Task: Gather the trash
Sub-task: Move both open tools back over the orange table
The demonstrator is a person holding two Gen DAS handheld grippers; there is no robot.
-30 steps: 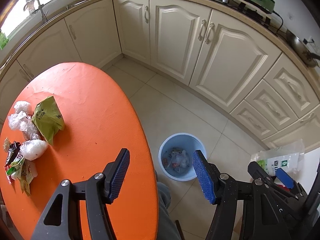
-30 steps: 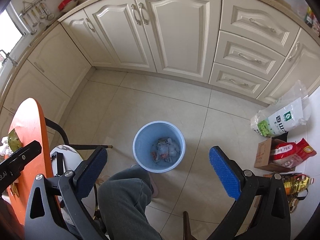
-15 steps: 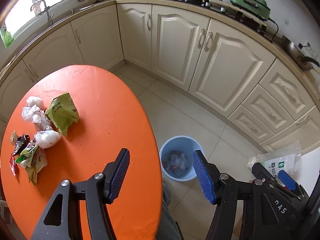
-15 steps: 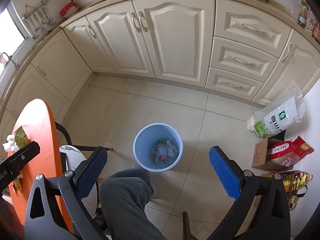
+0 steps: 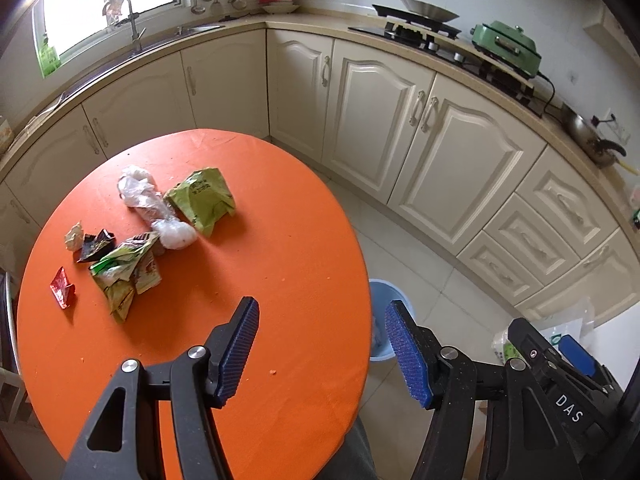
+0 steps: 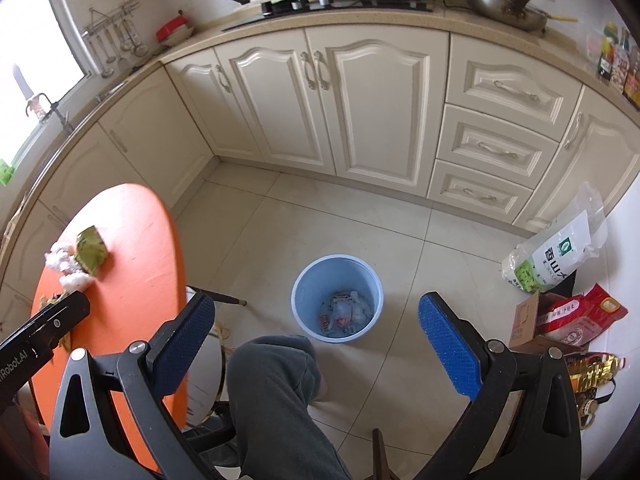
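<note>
A loose heap of trash sits on a round orange table [image 5: 280, 264], toward its ten o'clock side in the left wrist view. The heap holds a crumpled green wrapper [image 5: 202, 200], a clear plastic bag [image 5: 138, 192] just beside it at nine o'clock, and a white wad of plastic [image 5: 176, 234] touching the wrapper's lower edge. Below those lie yellow-green snack packets [image 5: 124, 276], a dark torn wrapper [image 5: 94, 246], a pale scrap [image 5: 74, 236] and, a little apart at seven o'clock, a small red packet [image 5: 63, 288].

A blue bin [image 6: 337, 298] stands on the tiled floor off the table's four o'clock edge. It already contains several wrappers and white plastic.

The left gripper [image 5: 320, 350] hovers above the table's near edge, its blue-padded jaws apart with nothing between them. The trash lies well away from it, at about ten o'clock. The right gripper [image 6: 316, 344] hangs over the floor, jaws wide apart and empty, with the bin framed between its pads at twelve o'clock.

A person's leg in grey trousers [image 6: 276, 396] shows under the right gripper. Cream cabinets [image 6: 360, 112] line the far walls. At three o'clock from the bin, a white and green sack [image 6: 556, 256], a cardboard box [image 6: 526, 322] and a red bag [image 6: 580, 318] rest on the floor.
</note>
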